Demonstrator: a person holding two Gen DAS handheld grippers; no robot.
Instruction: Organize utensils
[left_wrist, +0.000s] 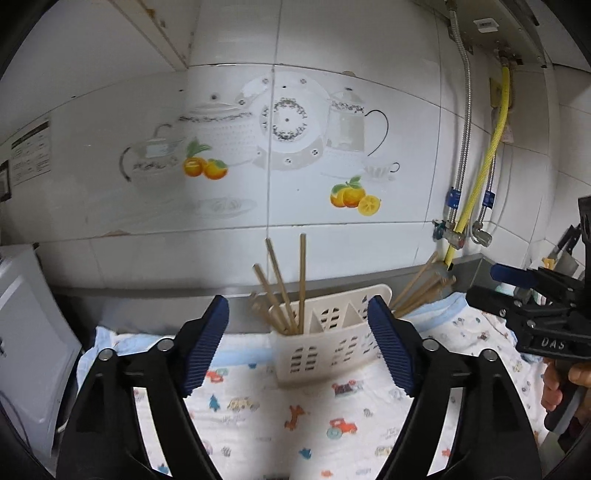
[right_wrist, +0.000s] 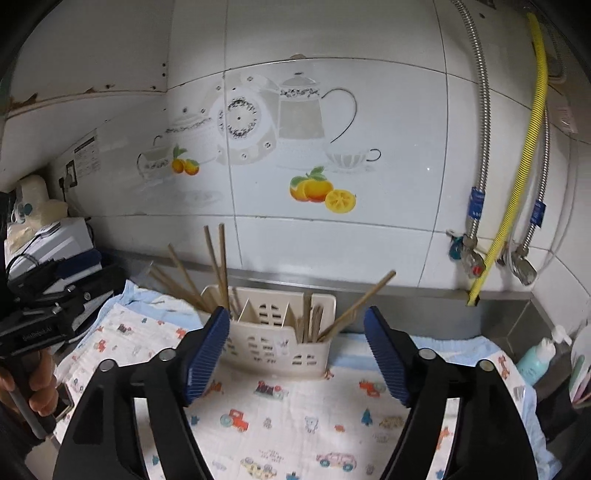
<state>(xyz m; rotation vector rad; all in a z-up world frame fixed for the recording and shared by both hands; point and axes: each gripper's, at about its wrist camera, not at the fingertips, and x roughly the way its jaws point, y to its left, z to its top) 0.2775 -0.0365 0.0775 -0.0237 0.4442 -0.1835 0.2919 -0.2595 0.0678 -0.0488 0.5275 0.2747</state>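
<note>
A cream slotted utensil holder (left_wrist: 325, 343) with three compartments stands on a patterned cloth (left_wrist: 280, 413) by the tiled wall. Wooden chopsticks (left_wrist: 284, 288) stand in its left compartment and more chopsticks (left_wrist: 421, 288) lean out of its right one. My left gripper (left_wrist: 299, 347) is open and empty, just in front of the holder. The holder also shows in the right wrist view (right_wrist: 280, 343), with chopsticks in the left (right_wrist: 216, 269) and right (right_wrist: 351, 310) compartments. My right gripper (right_wrist: 295, 350) is open and empty in front of it.
The right gripper's body (left_wrist: 539, 314) shows at the left view's right edge. A white appliance (left_wrist: 26, 332) stands at the left. Hoses and valves (right_wrist: 491, 236) hang on the wall at the right. A teal bottle (right_wrist: 535, 358) stands at the right edge.
</note>
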